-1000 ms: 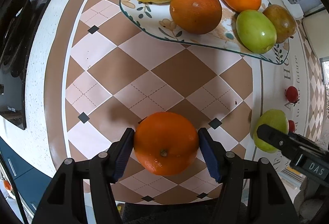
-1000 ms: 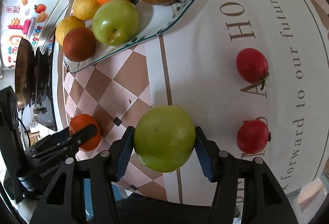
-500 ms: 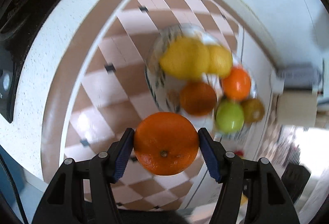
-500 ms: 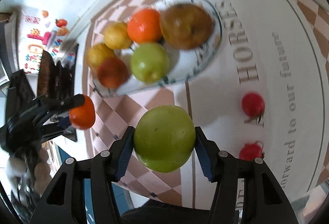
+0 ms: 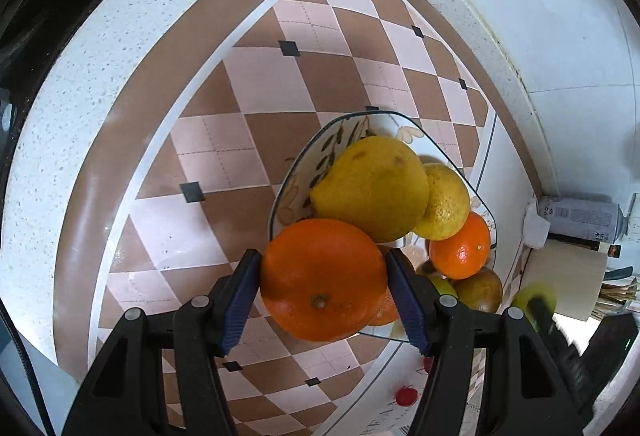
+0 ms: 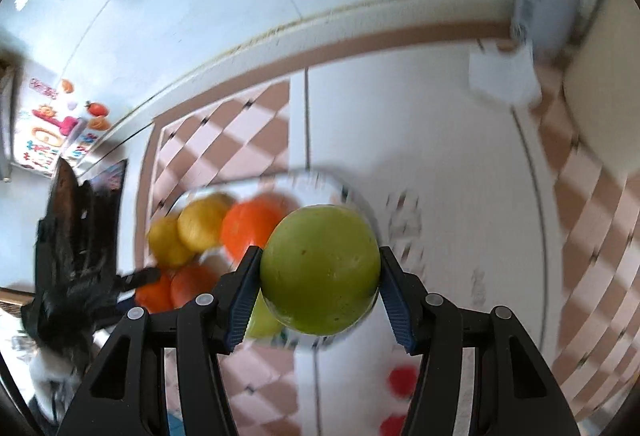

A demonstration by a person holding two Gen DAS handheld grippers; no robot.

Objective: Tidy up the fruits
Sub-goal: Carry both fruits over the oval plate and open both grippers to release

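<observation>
Step in hand: both fruits are carried toward the plate (image 5: 294,172); each should be lowered into a free gap before release, so nothing already there rolls.
Left gripper (image 5: 322,298): jaws clamped on an orange (image 5: 323,278), held above the plate's near edge.
Right gripper (image 6: 318,294): jaws clamped on a green apple (image 6: 320,286), over the plate's near end.
Plate contents: two lemons (image 5: 370,188), oranges, a green fruit, a brown one.
Surface (image 5: 256,84): small red fruits remain.

Lemons (image 5: 370,188) and a tangerine (image 5: 460,244) crowd the plate (image 5: 320,140). Bare checkered cloth (image 5: 240,116) lies open on its left. A spray can (image 5: 576,218) blocks the right.
</observation>
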